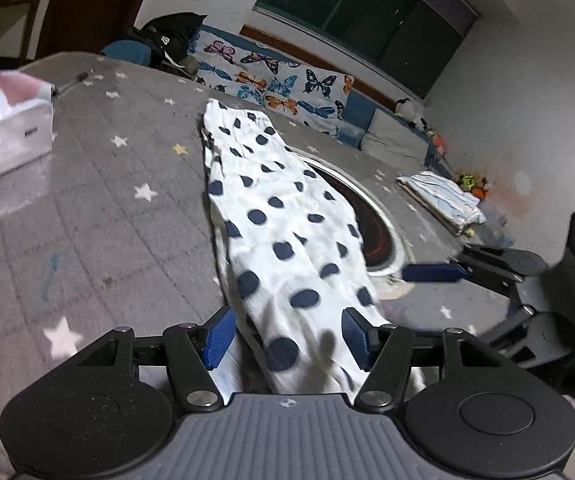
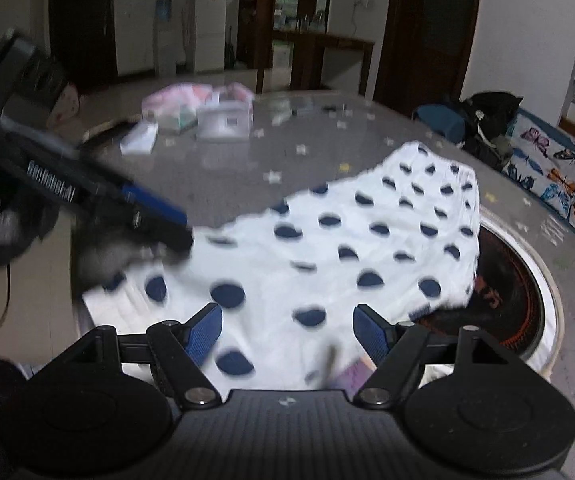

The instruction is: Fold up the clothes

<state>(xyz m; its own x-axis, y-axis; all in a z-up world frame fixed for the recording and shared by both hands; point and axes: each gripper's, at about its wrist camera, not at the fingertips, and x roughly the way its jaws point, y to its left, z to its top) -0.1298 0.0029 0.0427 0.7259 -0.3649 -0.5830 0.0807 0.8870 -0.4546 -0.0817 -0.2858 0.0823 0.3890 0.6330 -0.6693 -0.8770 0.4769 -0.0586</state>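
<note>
White box (image 1: pixel 15 136) holds pink cloth (image 1: pixel 17 86) (contents otherwise unclear).

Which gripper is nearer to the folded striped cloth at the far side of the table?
Right. The right gripper reaches over the table beside the polka-dot garment, toward the folded striped cloth. The left gripper straddles the garment's near end, farther from it.

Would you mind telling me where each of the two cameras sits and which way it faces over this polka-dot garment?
Left wrist: sits on the left gripper, jaws open, looking along the white garment with navy polka dots toward the butterfly-print cushion and dark window; the right gripper shows at right.
Right wrist: sits on the right gripper, jaws open, facing across the garment toward the room's doorways; the left gripper shows at left.
Shared: the garment, the grey star-patterned table cover, the round cooktop.
</note>
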